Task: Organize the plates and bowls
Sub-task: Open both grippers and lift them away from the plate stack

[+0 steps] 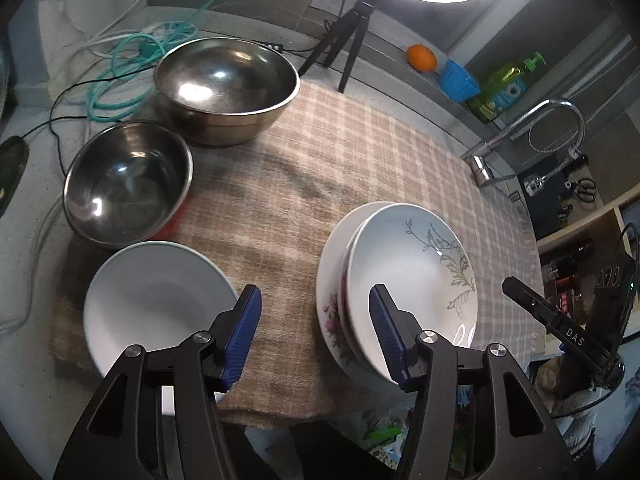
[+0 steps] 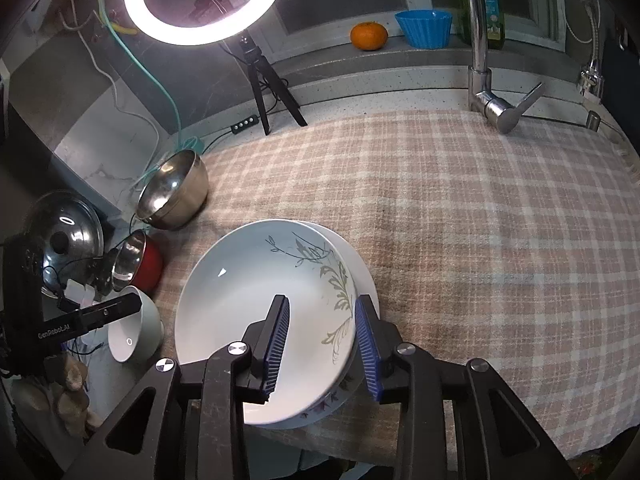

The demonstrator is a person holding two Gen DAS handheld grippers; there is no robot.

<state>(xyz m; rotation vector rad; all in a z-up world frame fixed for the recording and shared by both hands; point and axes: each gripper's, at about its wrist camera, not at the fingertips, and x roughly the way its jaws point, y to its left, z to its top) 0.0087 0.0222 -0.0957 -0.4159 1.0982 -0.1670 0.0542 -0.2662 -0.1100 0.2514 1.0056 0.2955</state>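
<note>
Setting: a kitchen surface (image 2: 400, 92) covered by a pink and beige checked cloth (image 2: 460, 220), lit by a ring light (image 2: 204, 0) on a small tripod.
Plates: a white plate with a grey leaf pattern (image 2: 264, 288) lies on top of a plate with a pink flower rim (image 1: 334, 320), stacked near the front edge of the cloth.
Bowls: at the left side, a large steel bowl (image 1: 226, 88) sits farthest back, a smaller steel bowl with a red outside (image 1: 128, 184) is just in front of it, and a white bowl (image 1: 156, 304) is nearest the front edge.
Left gripper (image 1: 314, 336): jaws wide apart and holding nothing, above the bare cloth between the white bowl and the plate stack.
Right gripper (image 2: 322, 344): jaws parted, one on each side of the leaf plate's near rim; the pads are not pressing on it.
Background: an orange (image 2: 369, 35) and a blue ribbed cup (image 2: 424, 28) on the window ledge, a chrome tap (image 2: 486, 80) to the right.
</note>
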